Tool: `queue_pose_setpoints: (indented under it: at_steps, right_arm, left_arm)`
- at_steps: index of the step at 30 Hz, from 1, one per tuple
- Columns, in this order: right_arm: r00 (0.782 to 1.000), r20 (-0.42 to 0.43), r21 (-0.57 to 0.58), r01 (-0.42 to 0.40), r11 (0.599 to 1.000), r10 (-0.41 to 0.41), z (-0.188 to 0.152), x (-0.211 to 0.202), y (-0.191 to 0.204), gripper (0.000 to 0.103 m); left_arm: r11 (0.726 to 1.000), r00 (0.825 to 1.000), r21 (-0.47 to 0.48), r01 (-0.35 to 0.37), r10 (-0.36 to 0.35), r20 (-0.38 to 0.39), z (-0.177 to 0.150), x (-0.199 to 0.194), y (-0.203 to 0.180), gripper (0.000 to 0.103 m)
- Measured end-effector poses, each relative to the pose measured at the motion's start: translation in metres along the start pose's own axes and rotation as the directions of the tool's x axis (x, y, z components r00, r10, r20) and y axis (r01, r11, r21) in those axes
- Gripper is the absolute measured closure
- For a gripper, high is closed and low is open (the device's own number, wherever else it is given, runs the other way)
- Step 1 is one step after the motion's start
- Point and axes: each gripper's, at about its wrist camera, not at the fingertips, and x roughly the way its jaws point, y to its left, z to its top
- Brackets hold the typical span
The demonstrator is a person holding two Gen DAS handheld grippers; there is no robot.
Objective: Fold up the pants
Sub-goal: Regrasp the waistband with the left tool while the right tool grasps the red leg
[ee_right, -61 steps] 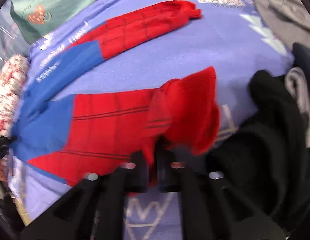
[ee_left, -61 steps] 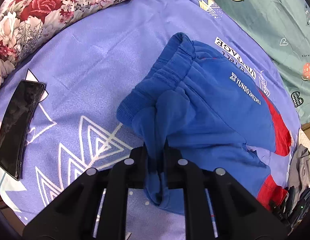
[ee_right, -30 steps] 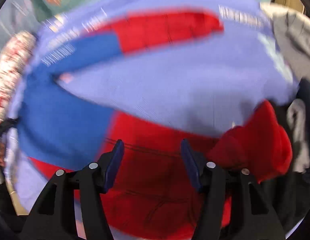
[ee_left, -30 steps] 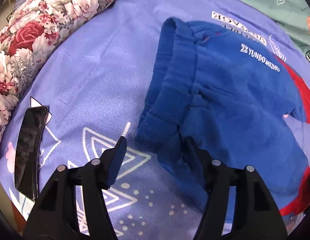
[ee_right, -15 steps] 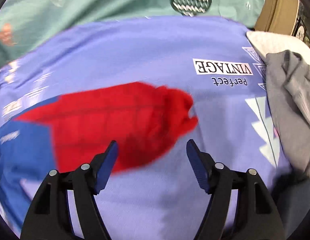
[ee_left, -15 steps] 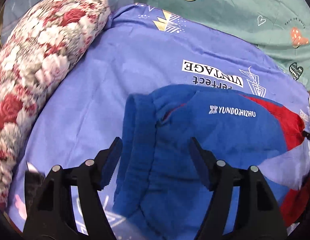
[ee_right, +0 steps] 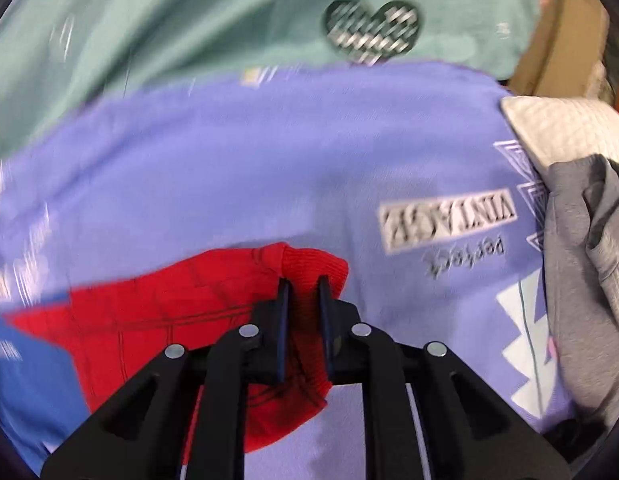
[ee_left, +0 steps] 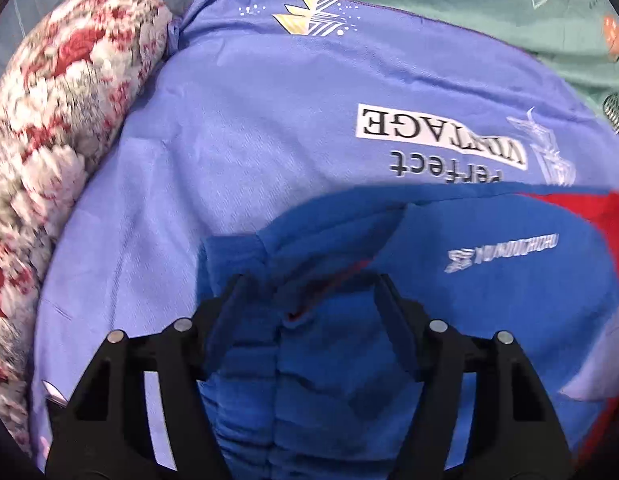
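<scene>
Two grippers, both on the pants (ee_left: 489, 312), which lie on the purple printed sheet (ee_left: 269, 128).

Left gripper (ee_left: 309, 284), bottom centre of the left wrist view: jaws closing but wide apart, blue waistband (ee_left: 245, 360) bunched between them. Fingers (ee_left: 393, 312) sit either side of the gathered elastic; can't confirm the pads are pressing yet. White lettering on the blue fabric sits right of centre, red leg fabric at the right edge. Floral pillow (ee_left: 57, 128) runs down the left side, green patterned sheet (ee_left: 469, 4) across the top right.

Right gripper (ee_right: 303, 286), bottom centre of the right wrist view: jaws closing, nearly together, pinching the red ribbed leg cuff (ee_right: 313, 268). Red leg extends left from the cuff toward the blue section at lower left. Grey garment (ee_right: 585, 264) heaped at the right edge, white pillow-like item (ee_right: 561, 128) above it. "VINTAGE" print on the purple sheet just right of the cuff. Frame is motion-blurred.
</scene>
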Motion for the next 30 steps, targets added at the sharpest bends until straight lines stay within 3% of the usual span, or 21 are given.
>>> queue_pose_setpoints:
  at_steps: [2,3,4,5,8,9,10,12,14,15,16,18,19,22,24,26,28,29,30]
  right_arm:
    - [0.999,-0.024,-0.027,0.041,0.999,-0.041,0.002,0.016,0.007,0.071]
    - [0.988,-0.066,-0.087,0.131,0.988,-0.137,0.0,0.029,0.014,0.049]
    - [0.988,-0.066,-0.087,0.131,0.988,-0.137,0.0,0.029,0.014,0.042]
    - [0.974,-0.088,-0.144,0.197,0.97,-0.211,-0.002,0.036,0.02,0.042]
    - [0.971,-0.065,-0.125,0.221,0.967,-0.231,-0.008,0.019,0.028,0.041]
    - [0.985,0.009,-0.074,0.172,0.982,-0.172,-0.014,-0.015,0.03,0.038]
    - [0.985,0.009,-0.074,0.172,0.982,-0.172,-0.014,-0.015,0.03,0.037]
    - [0.996,0.072,-0.077,0.063,0.995,-0.058,-0.021,-0.044,0.043,0.037]
    - [0.991,0.02,-0.166,-0.128,0.978,0.133,-0.033,-0.055,0.078,0.04]
    - [0.98,-0.024,-0.194,-0.196,0.961,0.196,-0.041,-0.056,0.094,0.055]
    - [0.958,-0.096,-0.228,-0.286,0.931,0.271,-0.053,-0.051,0.12,0.076]
    - [0.918,-0.213,-0.269,-0.384,0.883,0.334,-0.077,-0.04,0.161,0.086]
    - [0.892,-0.27,-0.298,-0.435,0.85,0.362,-0.092,-0.032,0.188,0.086]
    - [0.869,-0.333,-0.398,-0.481,0.782,0.365,-0.125,-0.019,0.245,0.086]
    - [0.887,-0.334,-0.439,-0.445,0.781,0.317,-0.13,-0.005,0.256,0.088]
    - [0.871,-0.33,-0.401,-0.478,0.781,0.364,-0.113,0.004,0.242,0.088]
    - [0.863,-0.327,-0.329,-0.486,0.81,0.385,-0.09,0.013,0.211,0.098]
    - [0.861,-0.325,-0.288,-0.485,0.826,0.392,-0.077,0.018,0.19,0.097]
    - [0.881,-0.305,-0.279,-0.447,0.85,0.363,-0.068,0.019,0.176,0.098]
  left_arm:
    - [0.998,0.998,0.039,-0.055,0.055,-0.002,0.001,0.009,-0.006,0.039]
    - [0.997,0.998,0.041,-0.068,0.068,-0.009,0.001,0.013,-0.007,0.039]
    - [0.996,0.997,0.043,-0.075,0.076,-0.013,0.001,0.015,-0.007,0.039]
    - [0.996,0.997,0.044,-0.078,0.079,-0.014,0.001,0.015,-0.007,0.039]
    - [0.997,0.998,0.047,-0.065,0.065,-0.005,0.001,0.004,-0.003,0.039]
    - [0.998,0.999,0.044,-0.053,0.053,0.001,0.0,-0.001,-0.001,0.036]
    - [0.999,0.999,0.038,-0.037,0.036,0.01,0.0,-0.007,0.002,0.034]
    - [0.999,0.999,0.029,-0.014,0.013,0.033,-0.001,-0.017,0.002,0.032]
    - [0.999,0.999,0.031,0.008,-0.009,0.048,0.0,-0.021,-0.001,0.03]
    - [0.999,0.999,0.035,0.014,-0.016,0.048,0.0,-0.019,-0.004,0.03]
    - [0.999,0.999,0.035,0.013,-0.015,0.045,0.0,-0.017,-0.008,0.03]
    - [1.0,0.999,0.022,0.017,-0.017,0.036,0.001,-0.007,-0.016,0.037]
    - [1.0,1.0,0.029,0.012,-0.013,0.018,0.001,-0.001,-0.019,0.042]
    - [0.998,1.0,0.053,-0.026,0.025,0.003,0.002,0.01,-0.025,0.043]
    - [0.998,0.999,0.05,-0.047,0.048,-0.013,0.001,0.017,-0.019,0.043]
    - [1.0,0.999,0.026,-0.007,0.008,-0.032,0.003,0.024,-0.009,0.043]
    - [0.999,0.999,0.021,0.028,-0.027,-0.042,0.004,0.026,-0.003,0.043]
    - [0.999,0.998,0.022,0.04,-0.039,-0.045,0.005,0.027,-0.001,0.043]
    - [0.999,0.998,0.03,0.042,-0.04,-0.048,0.005,0.027,-0.001,0.043]
